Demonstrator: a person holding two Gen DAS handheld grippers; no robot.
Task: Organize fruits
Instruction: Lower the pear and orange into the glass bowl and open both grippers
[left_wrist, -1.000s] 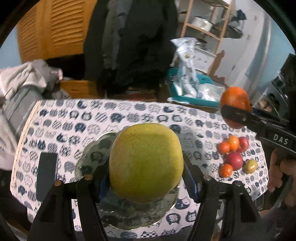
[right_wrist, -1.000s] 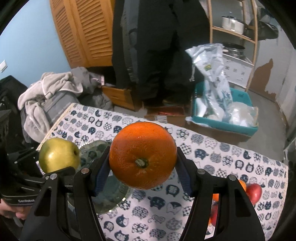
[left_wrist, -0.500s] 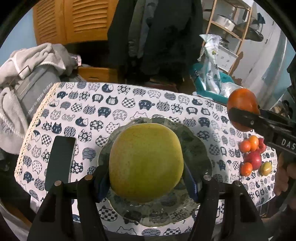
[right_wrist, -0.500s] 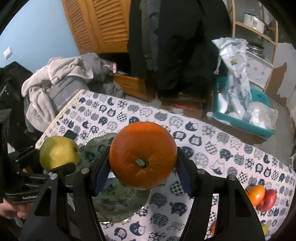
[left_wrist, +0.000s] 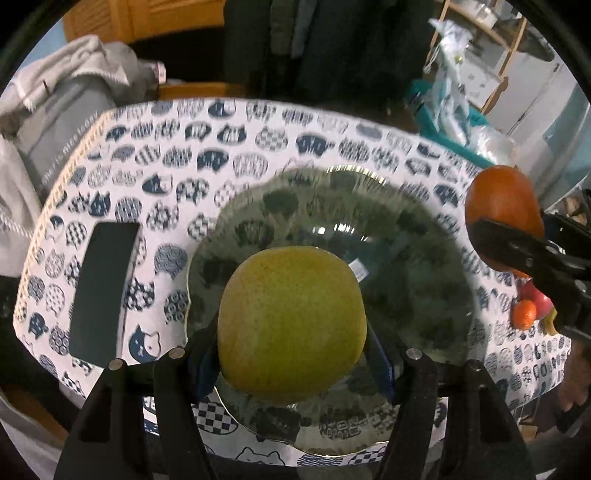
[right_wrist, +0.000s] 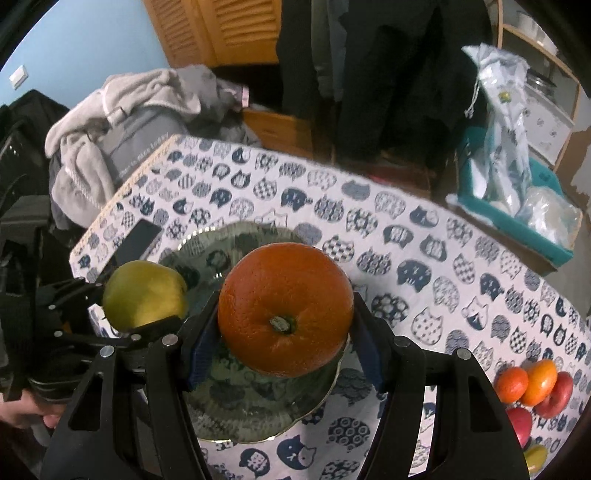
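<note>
My left gripper (left_wrist: 291, 354) is shut on a yellow-green pear (left_wrist: 291, 325), held just above the near part of a clear glass plate (left_wrist: 406, 236). My right gripper (right_wrist: 282, 343) is shut on a large orange (right_wrist: 284, 310), hanging over the same glass plate (right_wrist: 258, 413). In the right wrist view the pear (right_wrist: 144, 295) shows at the plate's left edge. In the left wrist view the orange (left_wrist: 502, 206) shows at the plate's right edge. A pile of small fruits (right_wrist: 532, 387) lies at the table's right end.
A cat-patterned cloth covers the table (right_wrist: 424, 229). A dark phone (left_wrist: 103, 291) lies left of the plate. Clothes (right_wrist: 122, 122) are heaped beyond the left end. A teal bin with plastic bags (right_wrist: 517, 199) stands behind the table. A hand (right_wrist: 26, 410) holds the left gripper.
Both grippers have sunk toward the plate and tilted further down, each still holding its fruit. The plate now looks larger under them.
</note>
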